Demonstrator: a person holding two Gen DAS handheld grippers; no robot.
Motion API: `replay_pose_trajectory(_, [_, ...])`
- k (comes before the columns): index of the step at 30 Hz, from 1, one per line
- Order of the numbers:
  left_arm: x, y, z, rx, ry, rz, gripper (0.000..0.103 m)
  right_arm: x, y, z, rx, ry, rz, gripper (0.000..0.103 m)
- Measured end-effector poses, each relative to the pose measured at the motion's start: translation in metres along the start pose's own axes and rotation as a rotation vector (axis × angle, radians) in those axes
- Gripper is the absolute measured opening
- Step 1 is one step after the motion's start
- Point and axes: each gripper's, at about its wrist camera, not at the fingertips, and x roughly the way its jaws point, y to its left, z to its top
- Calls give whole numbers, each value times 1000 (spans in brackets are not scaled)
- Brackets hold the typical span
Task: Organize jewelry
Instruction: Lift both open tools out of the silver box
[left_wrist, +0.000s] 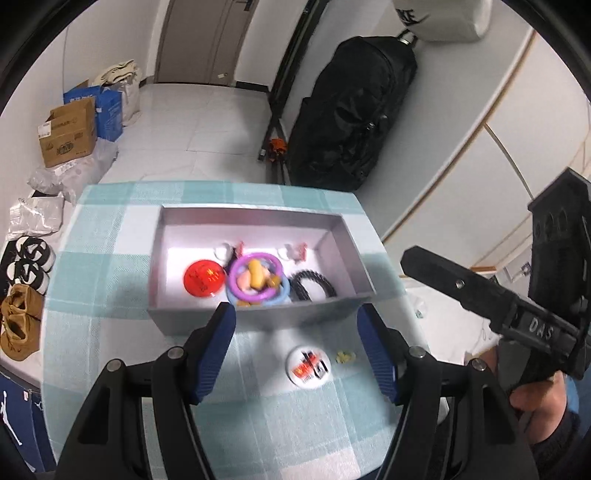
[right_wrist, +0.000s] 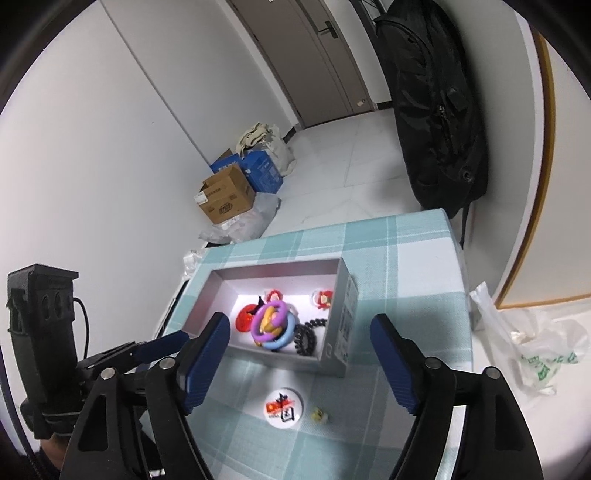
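A silver open box stands on the teal checked tablecloth. Inside lie a red round badge, purple and blue rings, a black coil hair tie and small red-white pieces. A white badge and a small yellow piece lie on the cloth in front of the box. My left gripper is open and empty above them. My right gripper is open and empty over the box's near wall.
A black bag stands behind the table. Cardboard and blue boxes sit on the floor at the left, with shoes. A plastic bag lies at the right.
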Motion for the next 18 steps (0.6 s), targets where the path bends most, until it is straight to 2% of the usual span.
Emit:
replay_pose_trajectory(7, [-1,-5,-15,28,-1,27,64,-13,-4,-14,-5,1,-25,85])
replay_pose_trajectory(18, [35,-7,-37,54,108,98,64,-16,-11,-34,-36,61,-59,87])
